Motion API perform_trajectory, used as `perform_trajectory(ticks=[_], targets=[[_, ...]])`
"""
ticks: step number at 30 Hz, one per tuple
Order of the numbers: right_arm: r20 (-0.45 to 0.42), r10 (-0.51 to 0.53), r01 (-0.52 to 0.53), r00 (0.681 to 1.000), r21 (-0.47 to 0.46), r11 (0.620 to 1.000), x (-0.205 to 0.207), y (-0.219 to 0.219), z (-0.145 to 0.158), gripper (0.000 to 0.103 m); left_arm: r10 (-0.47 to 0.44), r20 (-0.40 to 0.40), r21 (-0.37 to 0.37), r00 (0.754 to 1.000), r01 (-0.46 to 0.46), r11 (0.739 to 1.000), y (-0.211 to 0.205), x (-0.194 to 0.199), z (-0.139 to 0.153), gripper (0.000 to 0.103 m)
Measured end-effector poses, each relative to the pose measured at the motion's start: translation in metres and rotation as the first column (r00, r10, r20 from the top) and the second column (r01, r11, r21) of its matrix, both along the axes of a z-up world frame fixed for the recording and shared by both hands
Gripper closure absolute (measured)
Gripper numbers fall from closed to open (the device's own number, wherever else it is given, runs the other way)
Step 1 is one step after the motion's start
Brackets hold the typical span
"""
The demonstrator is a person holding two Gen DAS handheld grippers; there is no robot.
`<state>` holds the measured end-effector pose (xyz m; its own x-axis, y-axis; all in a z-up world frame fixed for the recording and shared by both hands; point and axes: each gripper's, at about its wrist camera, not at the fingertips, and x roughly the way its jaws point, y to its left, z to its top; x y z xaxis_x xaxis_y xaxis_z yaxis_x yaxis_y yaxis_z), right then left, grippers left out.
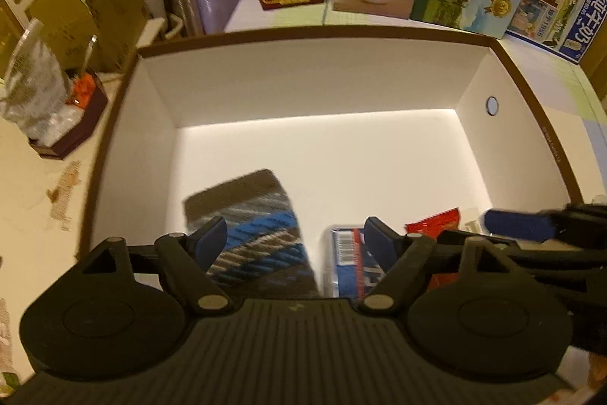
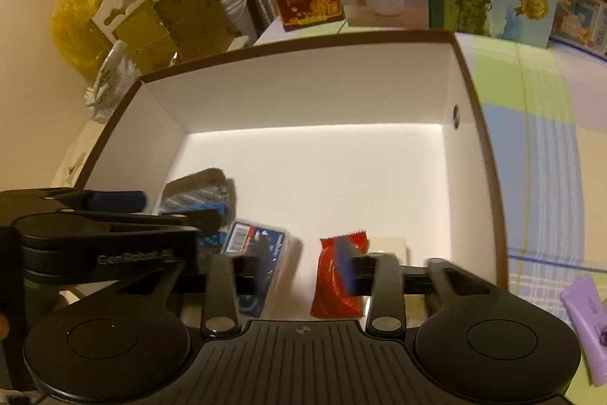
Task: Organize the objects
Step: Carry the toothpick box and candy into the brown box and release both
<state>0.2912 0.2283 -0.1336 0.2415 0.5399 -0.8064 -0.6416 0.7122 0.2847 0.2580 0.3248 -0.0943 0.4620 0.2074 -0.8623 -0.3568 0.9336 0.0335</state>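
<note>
Left gripper (image 1: 292, 234) hovering with jaws spread, empty, above the box's (image 1: 303, 37) near edge | right gripper (image 2: 307, 260) likewise spread and empty | striped cloth (image 1: 250, 230), blue packet (image 2: 258, 241), red sachet (image 2: 337, 276) lying inside along that near edge.

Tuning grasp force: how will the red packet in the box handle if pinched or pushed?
The red packet looks like a crinkly foil sachet with a serrated end, so probably light, crushable and a bit slippery. Lying flat on the box floor, it should slide rather than roll.

Red packet (image 2: 335, 281) — inside white box (image 2: 296, 93)
</note>
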Motion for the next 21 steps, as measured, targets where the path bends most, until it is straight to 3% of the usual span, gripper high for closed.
perform_trajectory(ticks=[1, 21], targets=[[0.009, 0.002, -0.002, 1.000, 0.002, 1.000, -0.001, 0.001, 0.002, 0.049, 0.001, 0.005, 0.003, 1.000, -0.001, 1.000, 0.001, -0.002, 0.002, 0.025], [0.117, -0.008, 0.000, 0.993, 0.063, 0.998, -0.027, -0.036, 0.037, 0.016, -0.002, 0.089, 0.035, 0.996, -0.001, 0.999, -0.017, -0.036, 0.040, 0.012]])
